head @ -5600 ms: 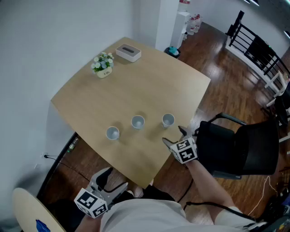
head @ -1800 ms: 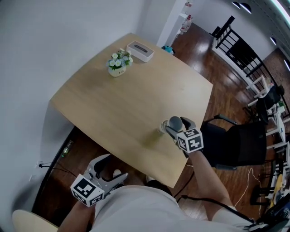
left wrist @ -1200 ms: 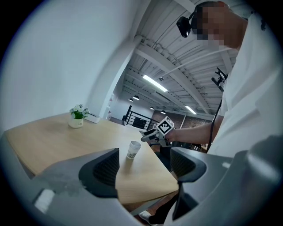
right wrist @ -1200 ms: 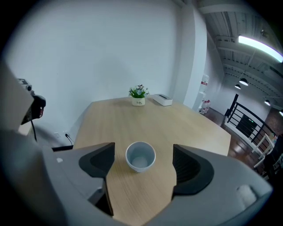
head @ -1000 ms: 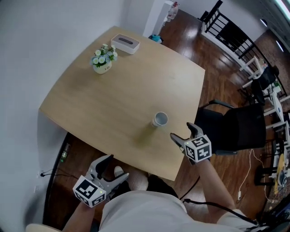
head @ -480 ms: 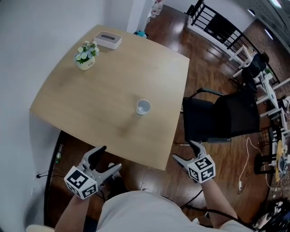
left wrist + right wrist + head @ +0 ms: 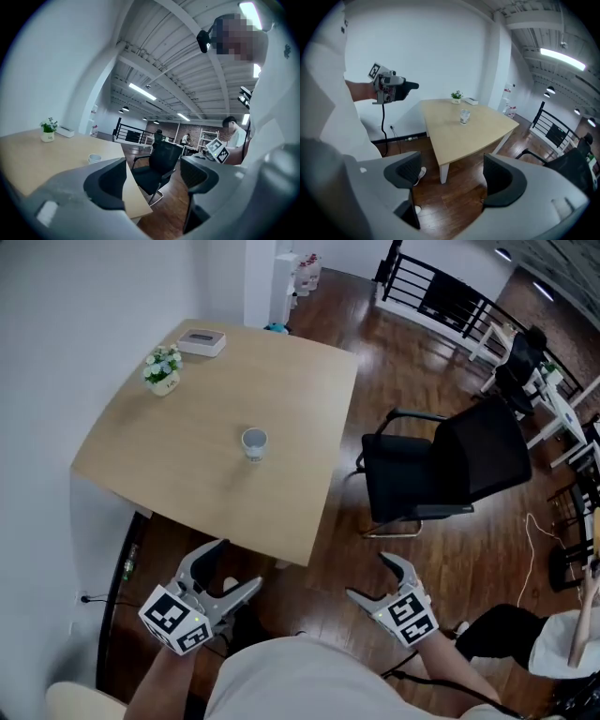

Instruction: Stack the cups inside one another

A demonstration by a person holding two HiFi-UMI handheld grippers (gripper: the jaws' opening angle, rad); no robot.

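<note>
A single stack of pale cups stands near the middle of the light wooden table; it also shows as the cup stack in the right gripper view and the cup stack in the left gripper view. My left gripper hangs open over the floor below the table's near edge, with nothing between its jaws. My right gripper is open and empty too, over the wood floor well away from the table. In their own views, the left gripper and right gripper show wide gaps.
A small flower pot and a white box sit at the table's far end. A black office chair stands right of the table. Black railings and white furniture lie at the far right. A wall runs along the left.
I have stepped back from the table: both grippers now hang over the floor, farther from the cups. The right gripper let go of the stacked cups earlier and drew away.
</note>
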